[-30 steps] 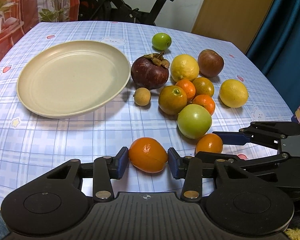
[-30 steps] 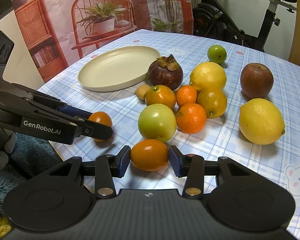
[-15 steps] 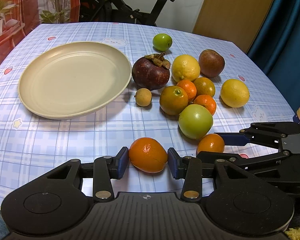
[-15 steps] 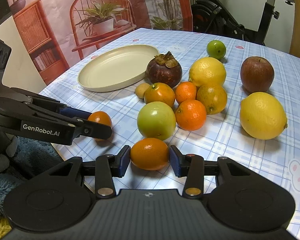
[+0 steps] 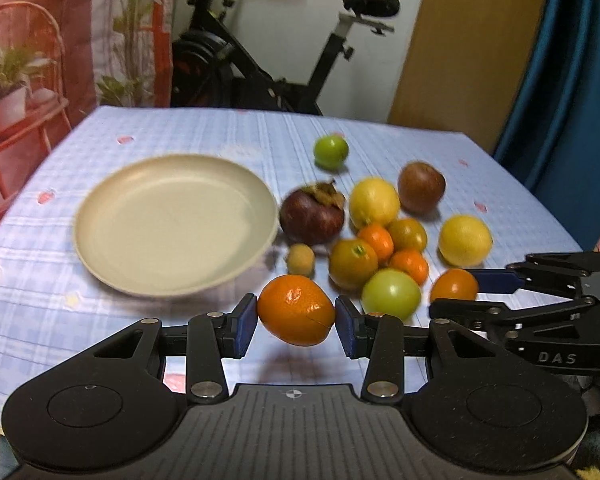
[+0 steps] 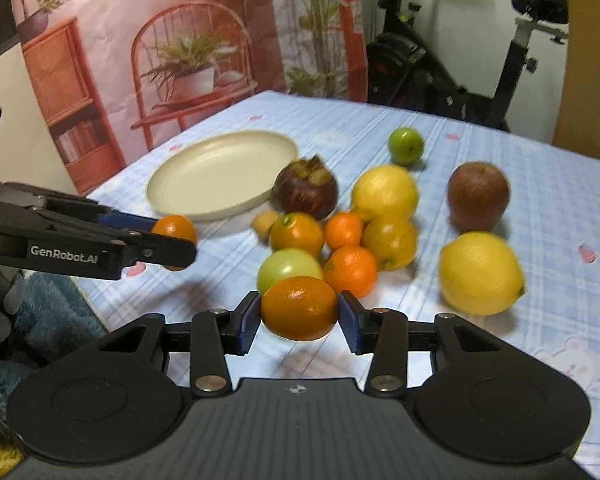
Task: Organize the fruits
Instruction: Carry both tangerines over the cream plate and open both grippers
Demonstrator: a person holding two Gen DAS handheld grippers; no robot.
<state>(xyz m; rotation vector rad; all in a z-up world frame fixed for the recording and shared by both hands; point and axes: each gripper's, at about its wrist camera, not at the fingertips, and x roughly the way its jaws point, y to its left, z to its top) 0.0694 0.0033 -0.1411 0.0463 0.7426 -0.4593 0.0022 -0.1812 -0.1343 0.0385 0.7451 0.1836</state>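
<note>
Both held fruits have lifted off the blue checked tablecloth since a second ago, each now hanging above its own faint shadow. The left gripper is clenched on a glossy oval orange kumquat-like fruit near the table's near edge, just short of the round cream plate, likely its destination. The right gripper grasps a similar smooth orange citrus beside the heap: a green apple, small tangerines, two yellow lemons, a dark purple mangosteen and a red-brown apple. Pads press on opposite flanks, probably so round skins cannot roll free.
</note>
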